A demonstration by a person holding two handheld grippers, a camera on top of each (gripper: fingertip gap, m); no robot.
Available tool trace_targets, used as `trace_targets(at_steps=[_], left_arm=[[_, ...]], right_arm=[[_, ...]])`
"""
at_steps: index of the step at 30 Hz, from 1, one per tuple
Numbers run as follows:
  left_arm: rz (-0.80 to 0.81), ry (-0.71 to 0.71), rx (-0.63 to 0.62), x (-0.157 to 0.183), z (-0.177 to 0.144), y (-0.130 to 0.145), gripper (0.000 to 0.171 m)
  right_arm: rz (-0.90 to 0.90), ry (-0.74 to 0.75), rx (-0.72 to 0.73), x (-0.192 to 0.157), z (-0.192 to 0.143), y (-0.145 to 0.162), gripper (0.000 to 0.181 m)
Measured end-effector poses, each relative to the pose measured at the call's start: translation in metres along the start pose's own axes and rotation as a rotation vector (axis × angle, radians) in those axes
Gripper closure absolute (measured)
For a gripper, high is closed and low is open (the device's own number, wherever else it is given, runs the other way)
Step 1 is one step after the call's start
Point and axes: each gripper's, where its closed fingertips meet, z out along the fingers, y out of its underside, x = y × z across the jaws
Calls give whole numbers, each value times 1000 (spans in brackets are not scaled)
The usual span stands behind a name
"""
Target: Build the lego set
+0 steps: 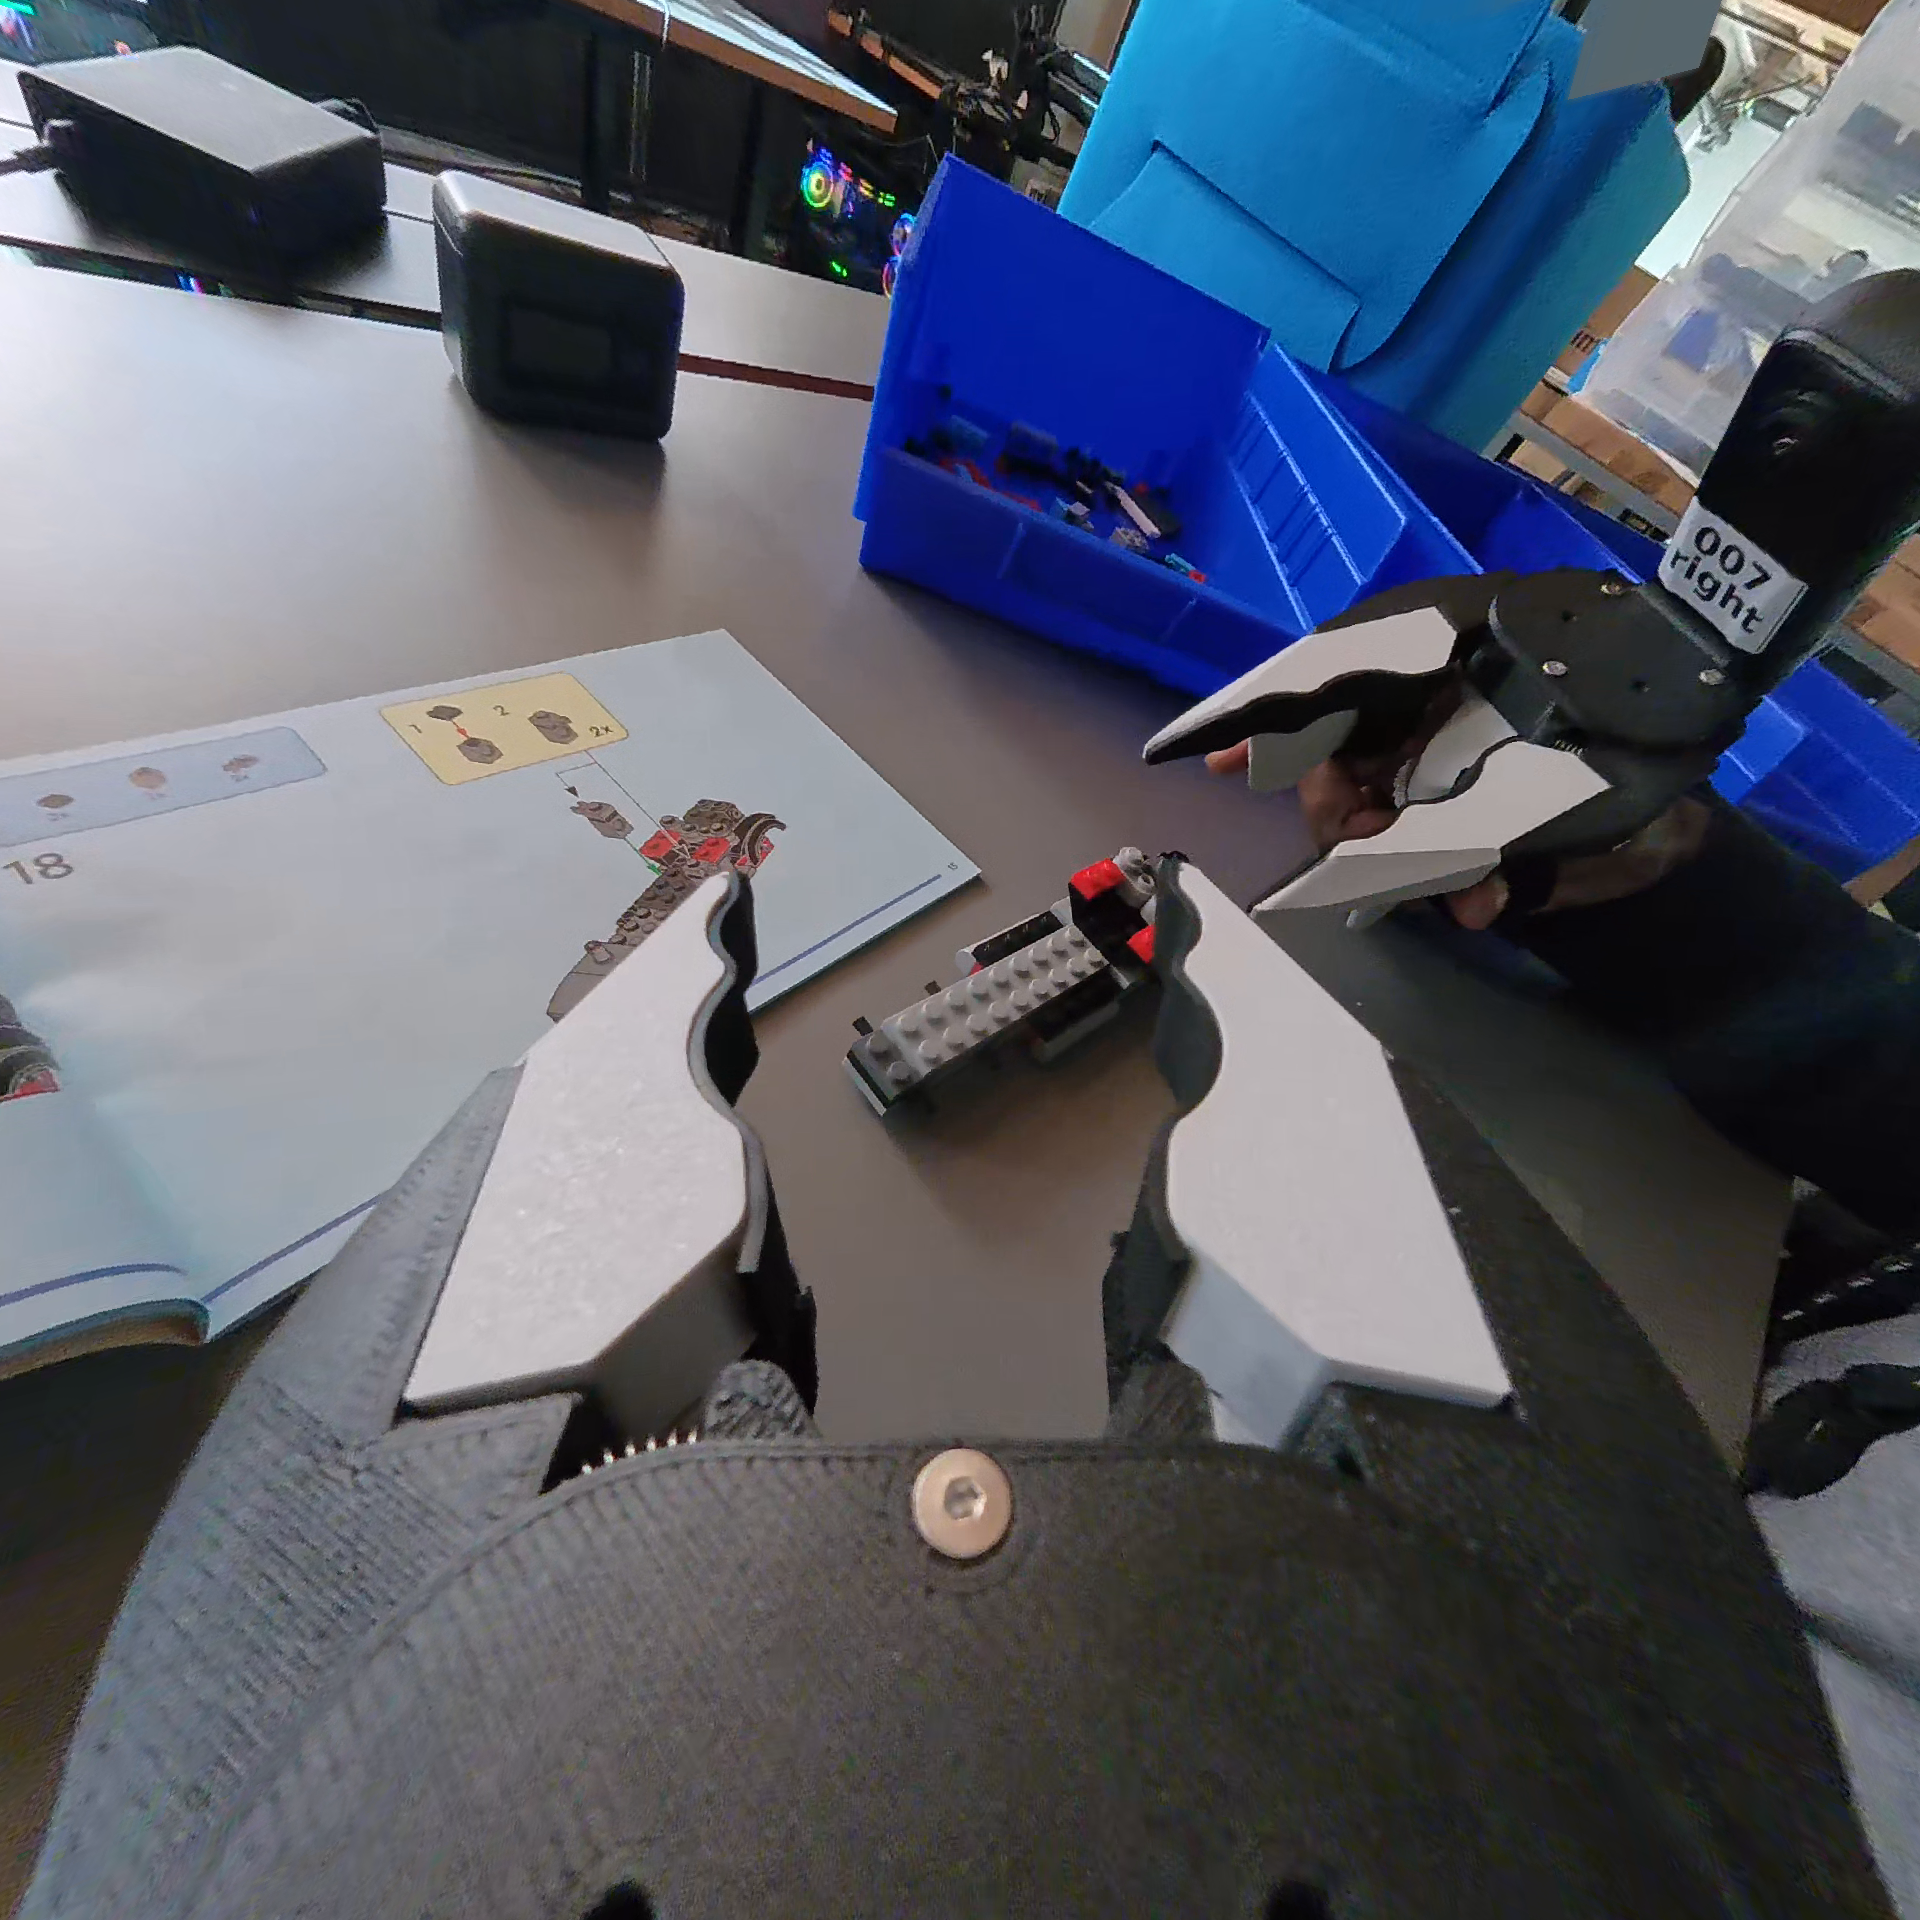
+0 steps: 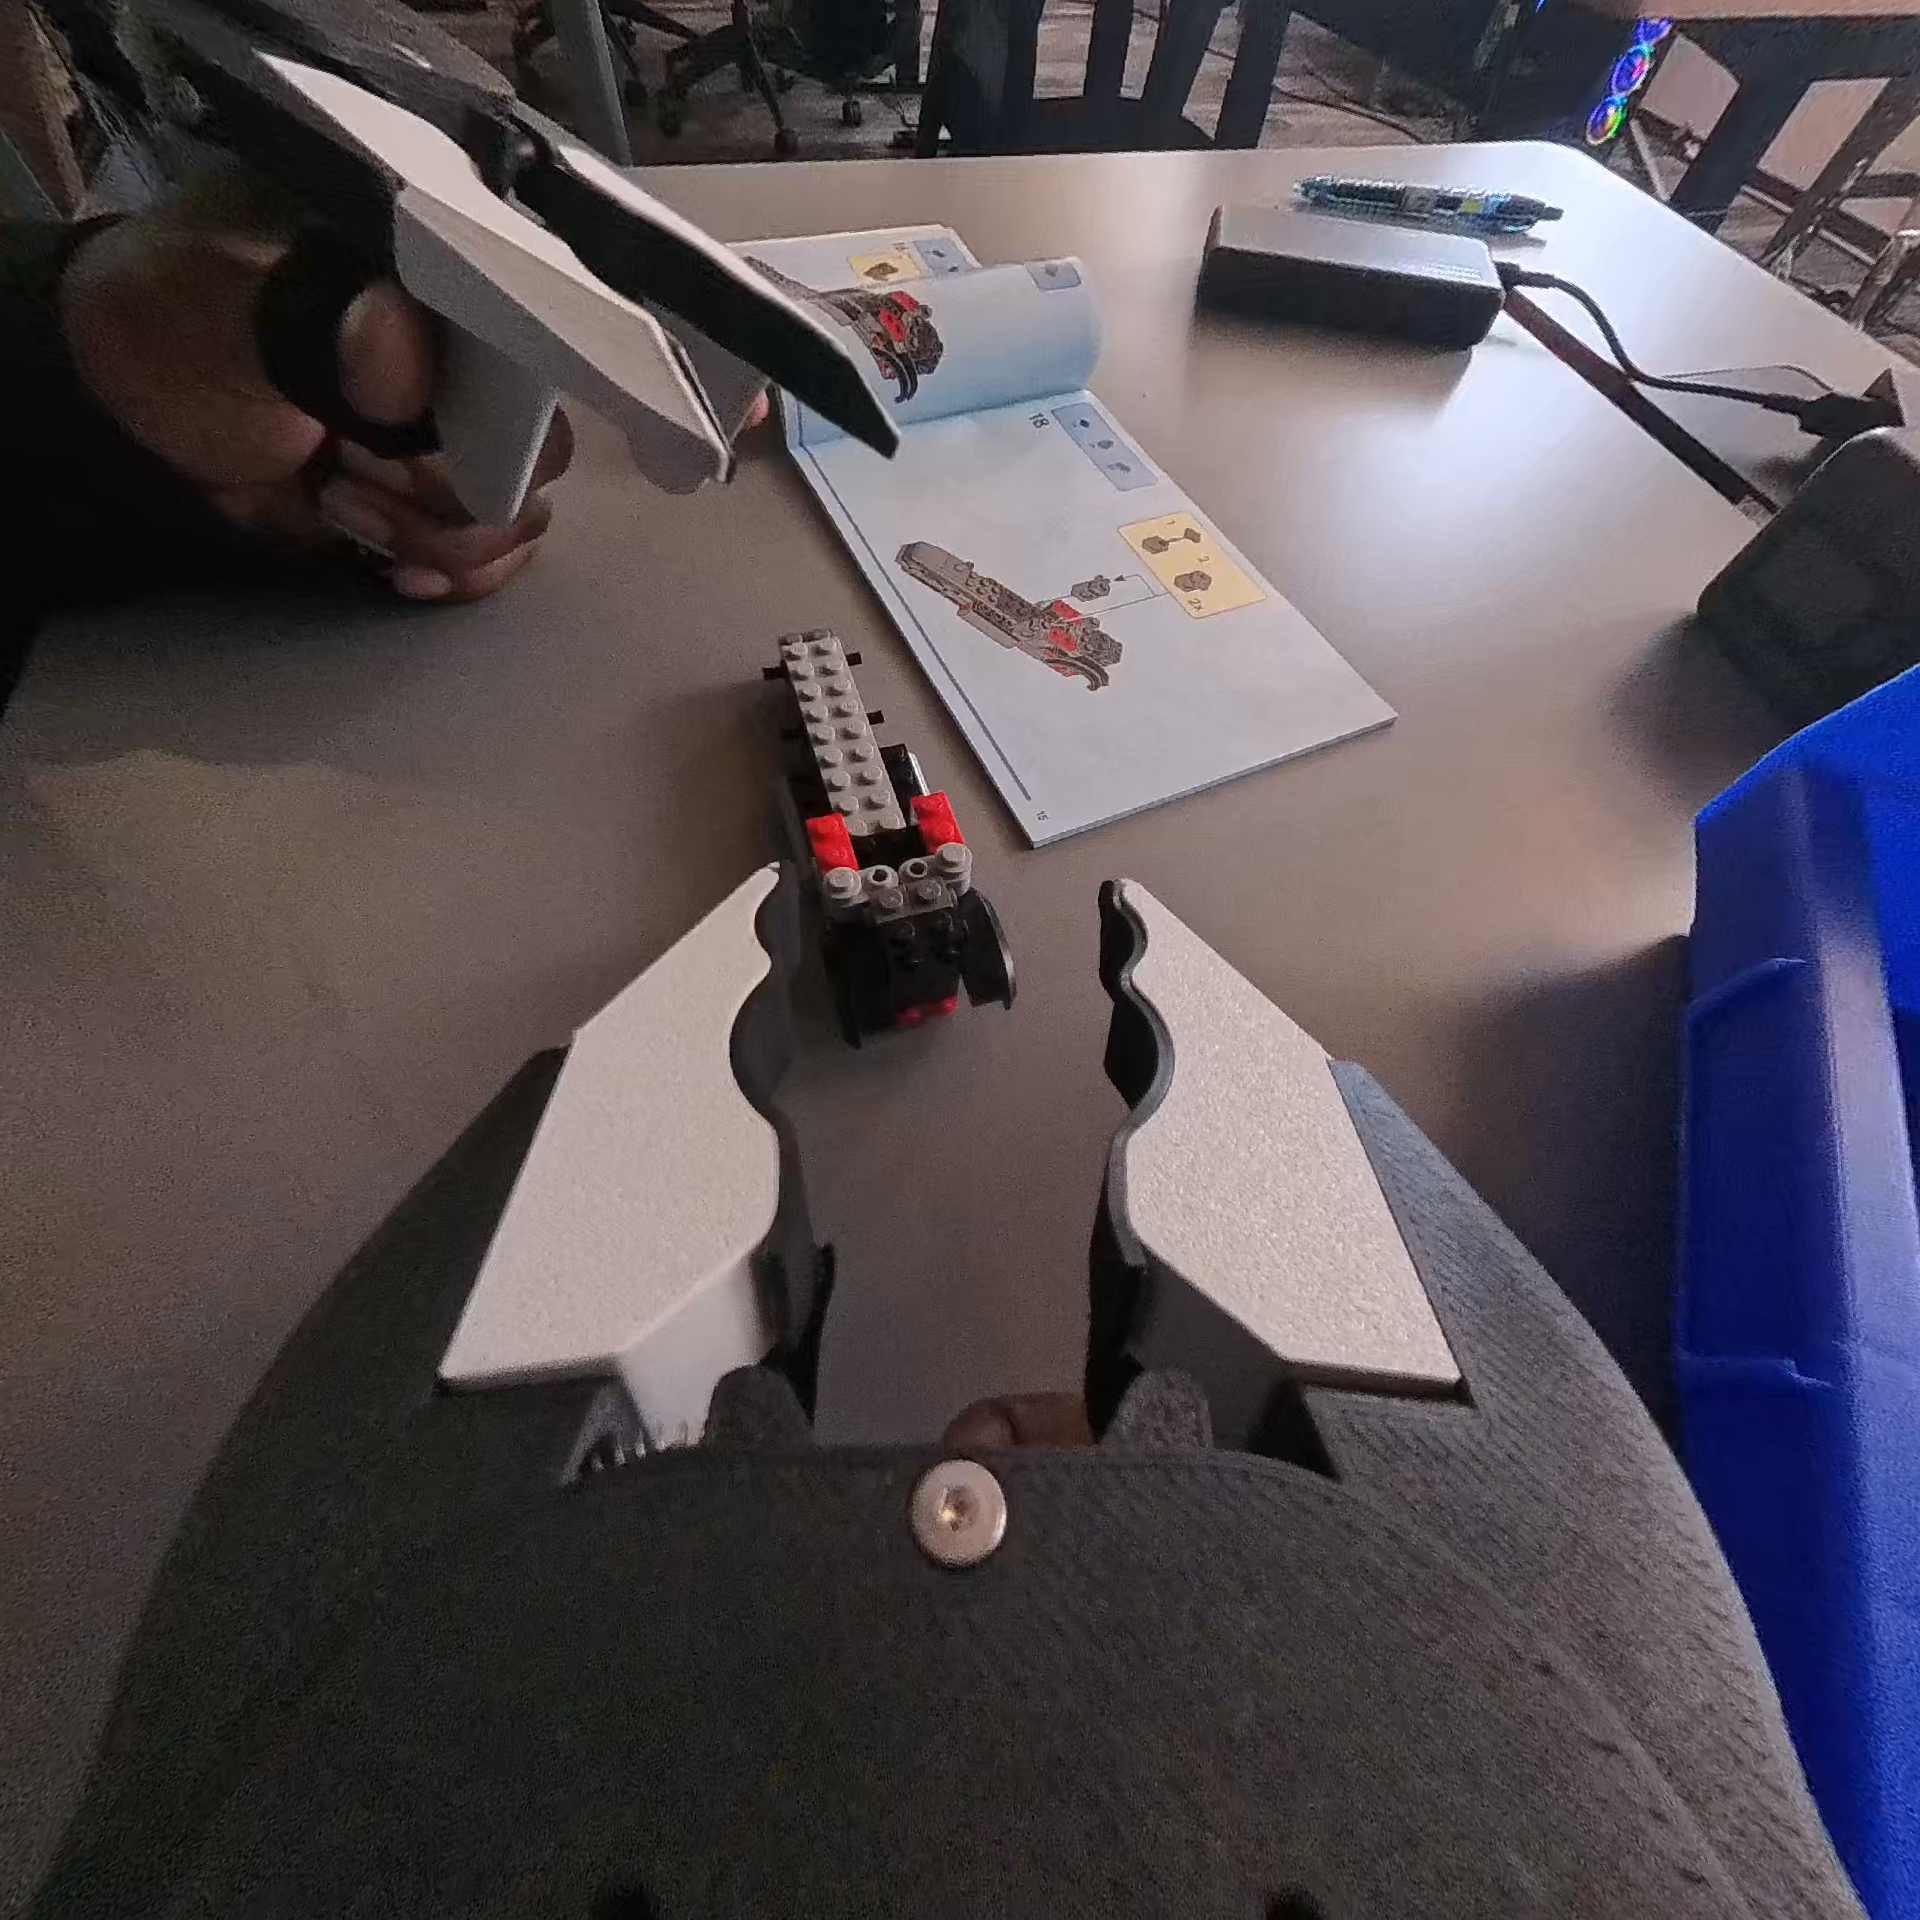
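Note:
A part-built lego model (image 1: 1023,997), long, with a grey studded top, black sides and red bricks at one end, lies on the dark table; it also shows in the right wrist view (image 2: 883,842). My left gripper (image 1: 961,883) is open and empty, just above and behind the model. It shows in the right wrist view (image 2: 800,436) at upper left. My right gripper (image 2: 940,883) is open and empty, its fingertips flanking the model's red end without touching. It shows in the left wrist view (image 1: 1226,831) at right. An open instruction booklet (image 1: 416,935) lies beside the model and shows in the right wrist view (image 2: 1091,582).
A blue bin (image 1: 1039,582) holding several loose lego pieces stands at the back right; its wall shows in the right wrist view (image 2: 1808,1143). A black box (image 1: 561,301) and a flat black power brick (image 1: 208,145) sit at the back of the table.

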Motion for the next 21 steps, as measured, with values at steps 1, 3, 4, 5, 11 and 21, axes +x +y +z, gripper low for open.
trace_targets(at_steps=[1, 3, 4, 5, 11, 21], left_arm=[[-3, -2, 4, -1, 0, -1, 94], [-4, -5, 12, -1, -1, -2, 95], [-3, -3, 11, -1, -1, -1, 95], [-2, -2, 11, -1, -1, -1, 96], [-26, 20, 27, 0, -3, -4, 96], [-96, 87, 32, 0, -5, -5, 97]], right_arm=[[5, -1, -1, 0, 0, 0, 121], [17, 0, 0, 2, 0, 0, 121], [23, 1, 0, 3, 0, 0, 122], [27, 1, -2, 3, 0, 0, 122], [31, -13, -34, 2, 4, 4, 122], [22, -38, -88, -1, 11, 9, 121]])
